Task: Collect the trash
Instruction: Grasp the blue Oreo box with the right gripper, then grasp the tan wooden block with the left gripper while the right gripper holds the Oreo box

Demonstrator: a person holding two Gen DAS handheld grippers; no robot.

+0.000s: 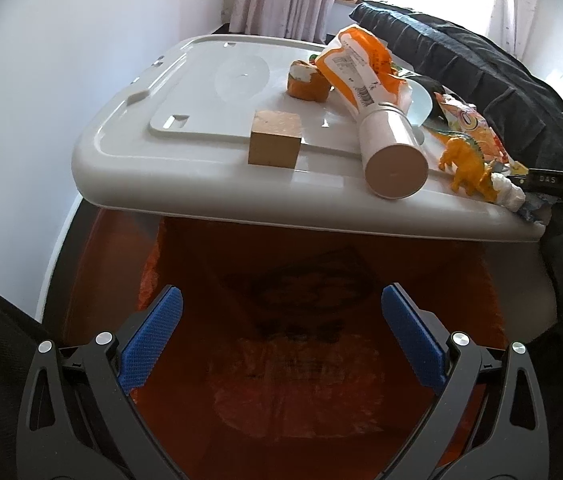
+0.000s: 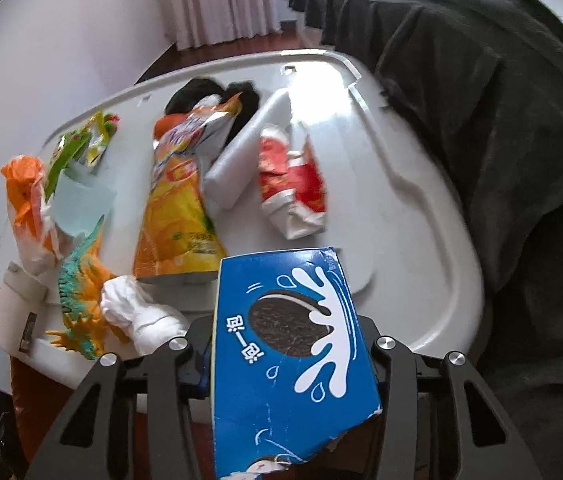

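Note:
My right gripper (image 2: 287, 364) is shut on a blue cookie box (image 2: 289, 344) and holds it over the near edge of the white lid (image 2: 421, 208). On the lid lie an orange snack bag (image 2: 177, 216), a red and white crumpled wrapper (image 2: 293, 184), a white foam roll (image 2: 241, 152), crumpled white tissue (image 2: 141, 316) and a green wrapper (image 2: 77, 144). My left gripper (image 1: 281, 340) is open and empty above the orange-lined bin (image 1: 301, 360). The left wrist view shows the lid (image 1: 209, 184) with a white tube (image 1: 389, 152) and an orange pouch (image 1: 357, 68).
A toy dinosaur (image 2: 81, 292) stands at the lid's near left edge, also visible in the left wrist view (image 1: 469, 164). A wooden block (image 1: 275, 140) and an orange roll (image 1: 307, 80) sit on the lid. A dark blanket (image 2: 481, 120) lies along the right.

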